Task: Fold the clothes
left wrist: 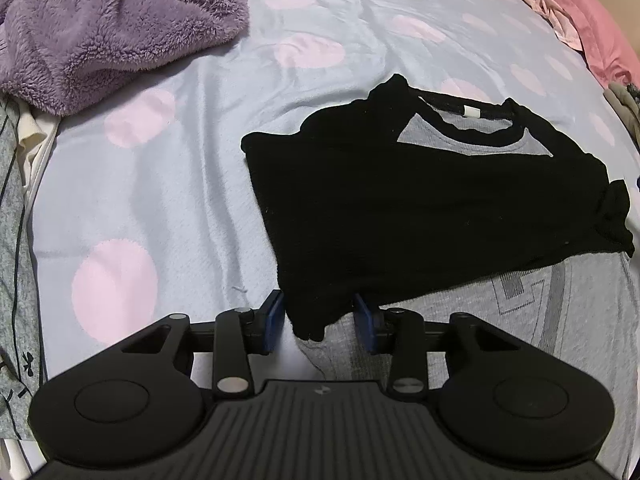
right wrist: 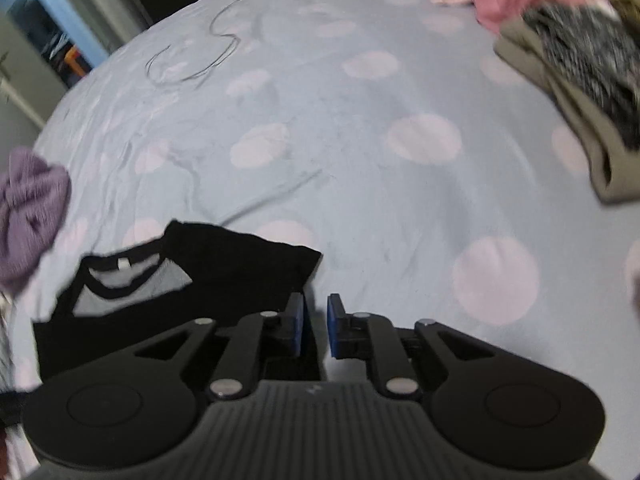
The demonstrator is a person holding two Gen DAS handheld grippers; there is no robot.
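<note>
A black T-shirt [left wrist: 400, 208] lies partly folded on the bed, its neckline with a white label facing away from me. In the left wrist view its near corner hangs between the blue pads of my left gripper [left wrist: 319, 320]. The jaws stand apart on either side of the cloth, and I see no squeeze on it. In the right wrist view the same T-shirt [right wrist: 160, 312] lies at lower left. My right gripper [right wrist: 316, 326] hovers over its right edge with a narrow gap between the pads and nothing gripped.
A pale blue bedsheet [left wrist: 168, 184] with pink dots covers the bed. Grey patterned cloth [left wrist: 520, 320] lies under the black shirt. A purple fleece [left wrist: 100, 28] sits at far left, pink clothes [left wrist: 580, 12] at far right. Folded khaki and speckled garments [right wrist: 580, 88] lie at right.
</note>
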